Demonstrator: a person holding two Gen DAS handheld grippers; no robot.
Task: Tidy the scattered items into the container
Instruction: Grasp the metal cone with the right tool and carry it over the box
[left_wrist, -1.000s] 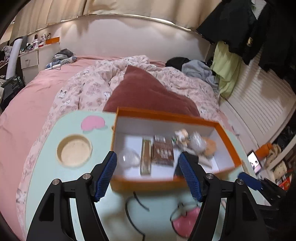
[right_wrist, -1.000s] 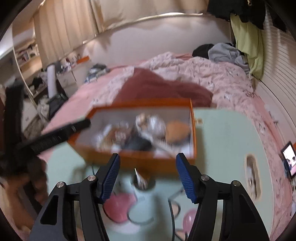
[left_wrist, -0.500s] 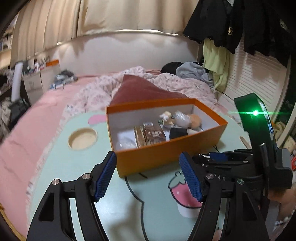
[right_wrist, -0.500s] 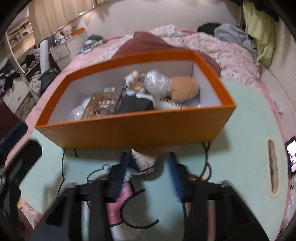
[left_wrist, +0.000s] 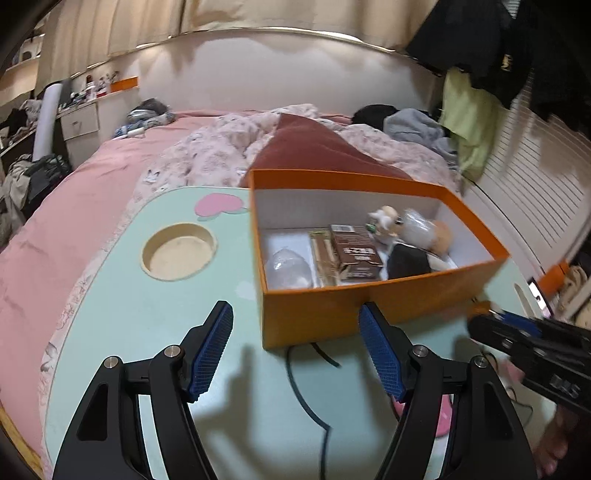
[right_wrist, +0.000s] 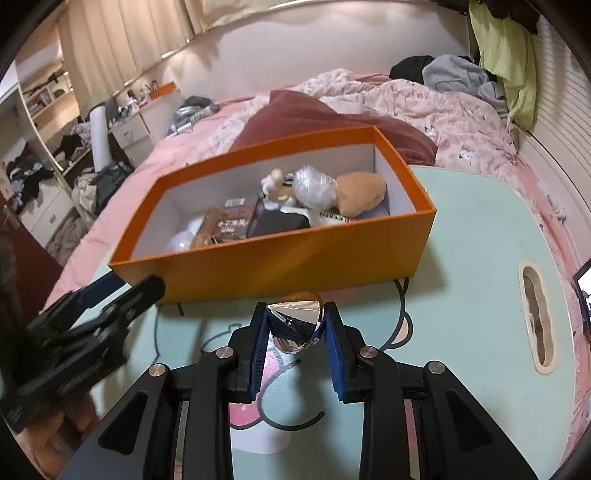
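A mint table sits on a pink bed, carrying an orange box of small items. Just near of the box, the right tongs have just closed and clamp a foil-wrapped piece. The left tongs stand apart, empty, near the box's left corner.

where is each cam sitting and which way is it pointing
Left wrist: on the left gripper, angled down over the green table at the orange box; its open fingers show, the right gripper at right.
Right wrist: on the right gripper, facing the box's long side; its pads grip a foil-wrapped item, the left gripper at left.
Shared: box, table, bed.
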